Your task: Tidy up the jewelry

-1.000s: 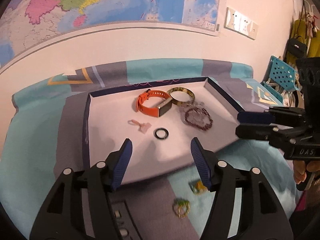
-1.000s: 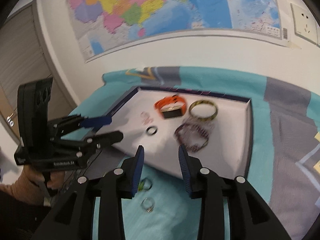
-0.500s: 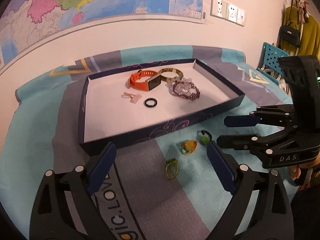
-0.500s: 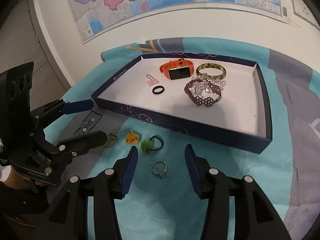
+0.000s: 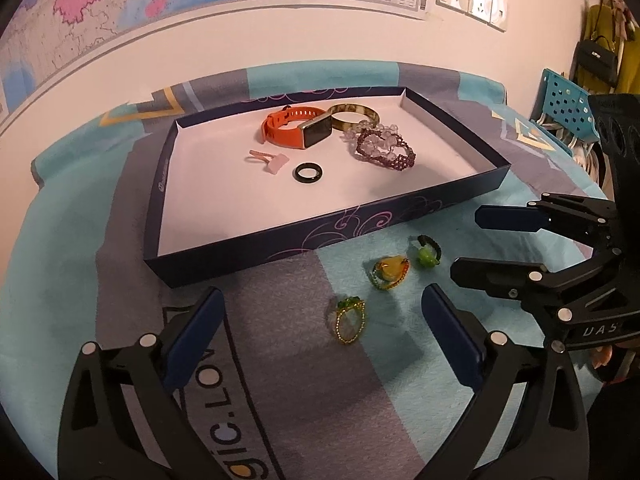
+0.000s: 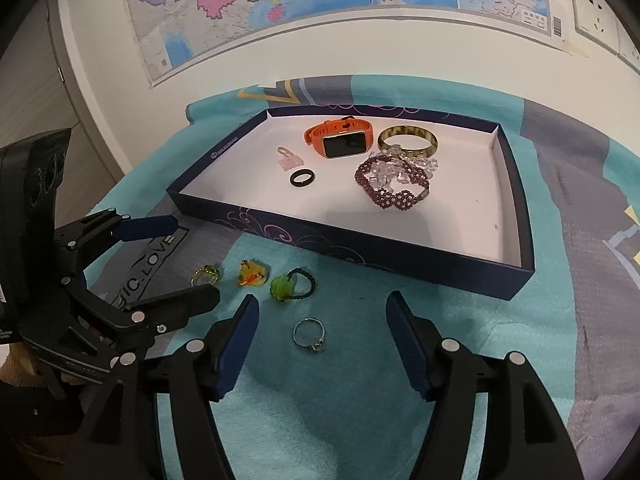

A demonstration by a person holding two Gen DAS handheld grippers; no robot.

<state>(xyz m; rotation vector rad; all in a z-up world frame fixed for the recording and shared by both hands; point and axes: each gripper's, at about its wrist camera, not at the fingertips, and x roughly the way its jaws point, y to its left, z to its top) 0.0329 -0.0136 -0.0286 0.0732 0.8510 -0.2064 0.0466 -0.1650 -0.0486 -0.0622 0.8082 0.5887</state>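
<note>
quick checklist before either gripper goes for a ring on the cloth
1. Left gripper has just been opening, nothing between its fingers: ok.
2. Right gripper has just been opening, empty: ok.
3. Silver ring lies flat between the right fingers, untouched: ok.
4. Gold ring sits apart from the yellow ring: ok.
5. Tray has bare floor at the front: ok.
6. Grippers apart from each other: ok.

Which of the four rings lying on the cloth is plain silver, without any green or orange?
The silver ring, lying alone nearest the right gripper, between its open jaws. The three others, a gold and green ring, an orange ring and a green-stone ring, lie in a row nearer the tray.
</note>
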